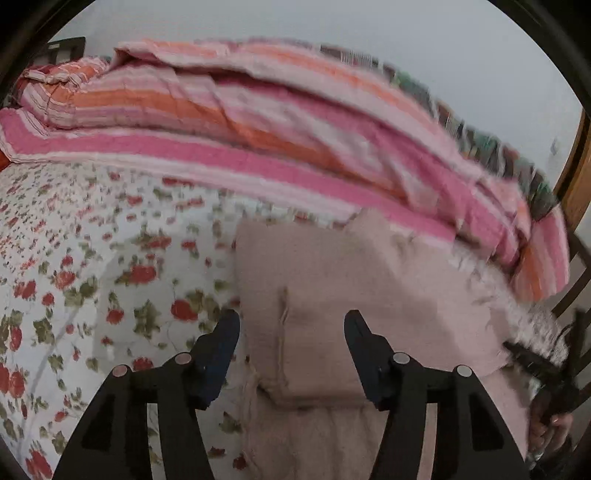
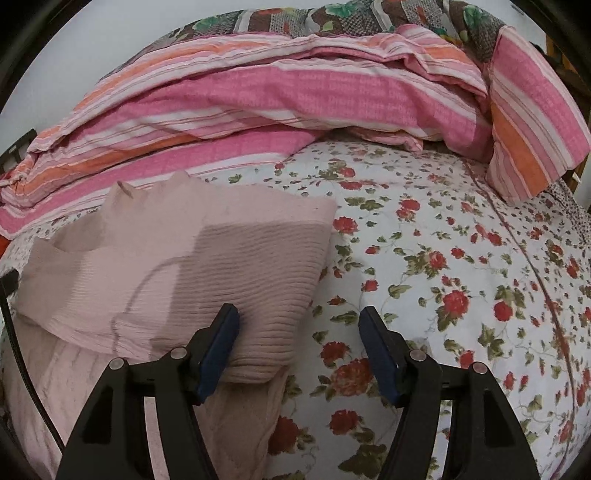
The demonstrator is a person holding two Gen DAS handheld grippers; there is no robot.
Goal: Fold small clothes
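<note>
A pale pink ribbed garment (image 1: 332,280) lies folded on a floral bedsheet (image 1: 92,258), with part of it spread flat under the folded block. My left gripper (image 1: 291,325) is open and empty, hovering over the garment's left edge. In the right wrist view the same garment (image 2: 207,266) lies left of centre. My right gripper (image 2: 299,321) is open and empty above the garment's right edge, its left finger (image 2: 221,339) over the cloth and its right finger over the sheet. The other gripper and a hand (image 1: 546,391) show at the right of the left wrist view.
A bunched pink and orange striped duvet (image 2: 280,92) lies along the far side of the bed. A dark floral blanket (image 2: 332,14) lies behind it. A wooden frame (image 1: 580,173) stands at the right. The floral sheet (image 2: 461,295) stretches to the right of the garment.
</note>
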